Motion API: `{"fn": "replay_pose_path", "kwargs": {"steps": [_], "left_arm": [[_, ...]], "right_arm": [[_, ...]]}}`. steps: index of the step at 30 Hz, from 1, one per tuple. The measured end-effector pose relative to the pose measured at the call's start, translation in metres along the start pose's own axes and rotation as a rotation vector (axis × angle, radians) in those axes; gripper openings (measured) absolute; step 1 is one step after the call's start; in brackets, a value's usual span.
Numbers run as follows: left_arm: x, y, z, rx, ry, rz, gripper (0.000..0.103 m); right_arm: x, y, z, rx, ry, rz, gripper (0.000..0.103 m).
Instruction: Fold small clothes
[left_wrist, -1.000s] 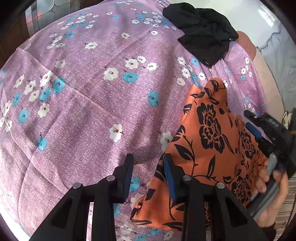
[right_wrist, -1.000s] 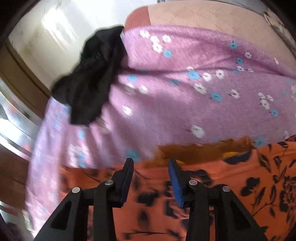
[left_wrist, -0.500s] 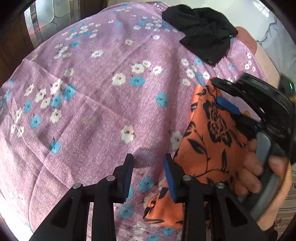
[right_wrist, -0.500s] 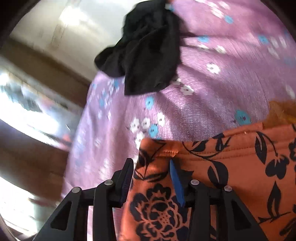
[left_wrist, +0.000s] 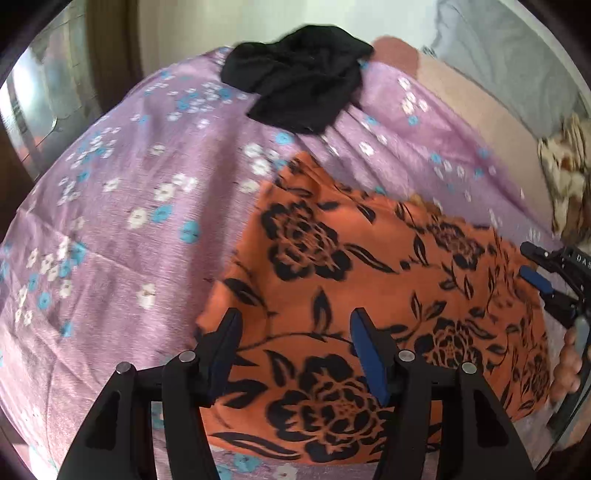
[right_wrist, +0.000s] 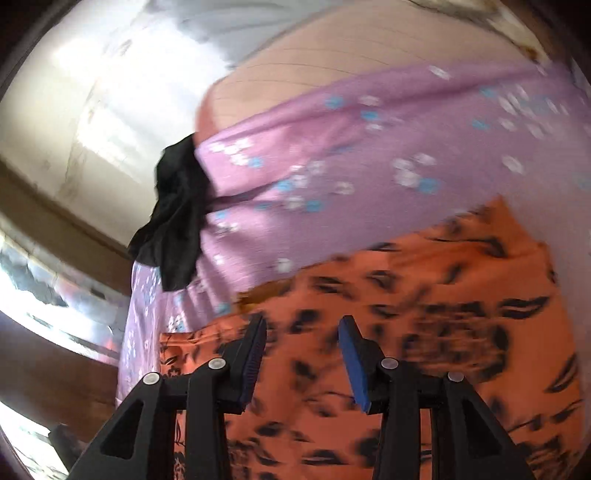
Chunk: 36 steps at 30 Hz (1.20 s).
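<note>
Orange cloth (left_wrist: 369, 280) lies flat on purple sheet (left_wrist: 122, 206), long axis running near-left to far-right. Left gripper (left_wrist: 295, 350) and right gripper (right_wrist: 301, 354) both spread wide, holding nothing. Only the left view shows the black garment (left_wrist: 299, 88) whole and sharp.

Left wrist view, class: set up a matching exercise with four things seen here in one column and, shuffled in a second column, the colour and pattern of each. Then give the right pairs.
Things:
1. bedsheet
2. spread-out garment
3. crumpled garment
4. finger pads of the left gripper

Colours:
A. plain black
B. blue
C. purple with white and blue flowers
D. orange with black flowers

Pairs: 1-C, 2-D, 3-A, 4-B
</note>
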<state>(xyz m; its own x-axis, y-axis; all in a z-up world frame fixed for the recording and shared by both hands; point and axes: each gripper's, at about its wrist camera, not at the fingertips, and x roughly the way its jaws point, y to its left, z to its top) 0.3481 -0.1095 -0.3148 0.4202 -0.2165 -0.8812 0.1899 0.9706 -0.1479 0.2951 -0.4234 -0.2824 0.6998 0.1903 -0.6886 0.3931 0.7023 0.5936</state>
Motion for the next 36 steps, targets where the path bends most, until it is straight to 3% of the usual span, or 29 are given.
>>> {"fn": "replay_pose_path", "kwargs": {"steps": [5,7,10,14,16,21,24,29,31,36], "left_arm": [[0.016,-0.013,-0.001,0.040,0.037,0.030,0.062],[0.019,-0.020,-0.002,0.062,0.039,0.064,0.064],[0.025,-0.021,-0.002,0.069,0.042,0.090,0.065],[0.024,-0.022,0.000,0.065,0.023,0.122,0.065],[0.021,-0.022,-0.001,0.065,0.018,0.126,0.065],[0.009,-0.027,-0.006,0.057,-0.016,0.074,0.065],[0.005,-0.036,-0.012,0.087,-0.020,0.066,0.065],[0.027,-0.042,-0.023,0.156,0.045,0.137,0.072],[0.026,-0.040,-0.024,0.167,0.025,0.155,0.074],[0.024,-0.014,-0.018,0.110,-0.013,0.244,0.075]], "right_arm": [[0.015,-0.049,0.019,0.070,-0.012,-0.109,0.044],[0.022,-0.074,0.029,0.124,-0.071,-0.165,0.043],[0.012,-0.099,0.039,0.194,-0.179,-0.126,0.043],[-0.011,-0.099,0.034,0.196,-0.221,-0.153,0.043],[-0.029,-0.092,0.025,0.150,-0.211,-0.166,0.045],[-0.061,-0.081,-0.004,0.104,-0.173,-0.100,0.045],[-0.062,-0.066,-0.031,0.067,-0.082,-0.062,0.045],[-0.041,-0.081,-0.077,0.092,0.123,-0.162,0.046],[-0.052,-0.085,-0.096,0.052,0.083,-0.130,0.044],[-0.060,-0.074,-0.140,-0.074,0.143,-0.249,0.045]]}}
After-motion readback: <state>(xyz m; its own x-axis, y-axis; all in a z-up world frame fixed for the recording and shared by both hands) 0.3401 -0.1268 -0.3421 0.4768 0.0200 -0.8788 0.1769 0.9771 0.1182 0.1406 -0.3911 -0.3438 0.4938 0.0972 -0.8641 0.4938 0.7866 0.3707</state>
